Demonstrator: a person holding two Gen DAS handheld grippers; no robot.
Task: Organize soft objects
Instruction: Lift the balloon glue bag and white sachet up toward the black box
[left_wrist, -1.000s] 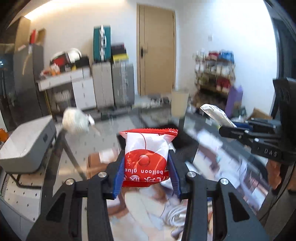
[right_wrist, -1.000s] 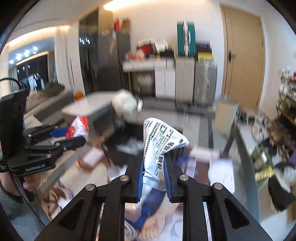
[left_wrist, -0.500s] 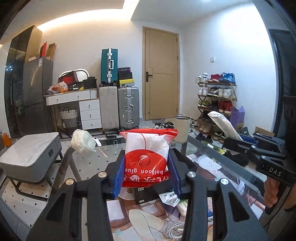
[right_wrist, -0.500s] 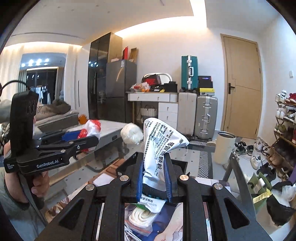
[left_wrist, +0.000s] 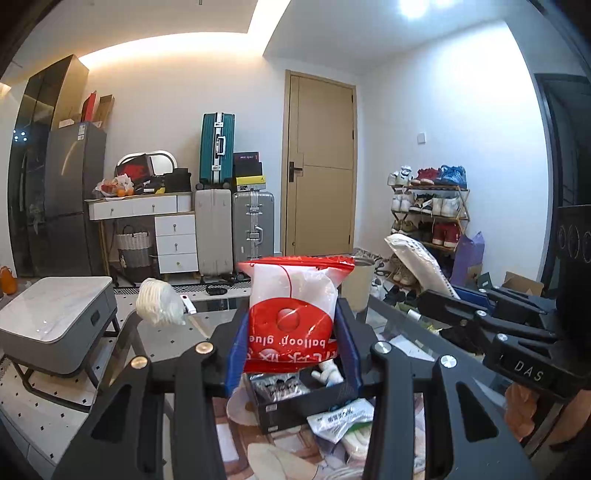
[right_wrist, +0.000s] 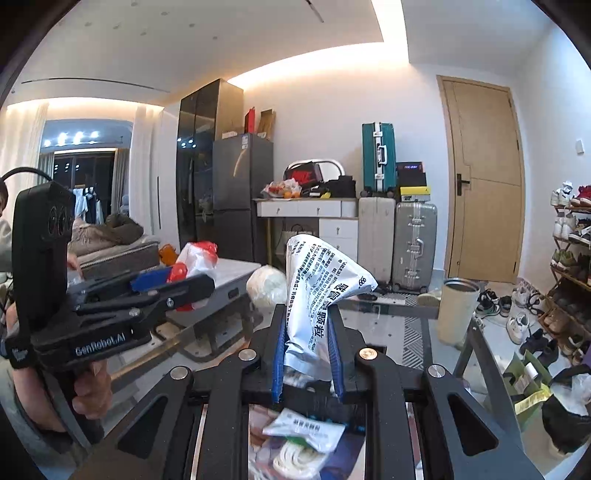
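Observation:
My left gripper (left_wrist: 291, 347) is shut on a red and white balloon glue bag (left_wrist: 293, 314), held upright above the glass table (left_wrist: 391, 325). Its blue pads press the bag's sides. My right gripper (right_wrist: 308, 354) is shut on a crumpled silver-white printed pouch (right_wrist: 317, 291), also held up. Each gripper shows in the other's view: the right gripper (left_wrist: 436, 301) with the pouch at the right, the left gripper (right_wrist: 192, 286) with the bag at the left. A black open box (left_wrist: 295, 395) with small items sits under the left gripper.
A white packet (right_wrist: 304, 432) and coiled white cord (right_wrist: 295, 458) lie on the table below. A white bundle (left_wrist: 159, 306) rests at the table's far end. A beige bin (right_wrist: 456, 310), a shoe rack (left_wrist: 428, 210), suitcases (left_wrist: 236, 225) and a grey low table (left_wrist: 55, 317) stand around.
Both grippers rose and tilted up with their packets still held; more of the room and ceiling shows, and the table clutter has dropped lower in both views.

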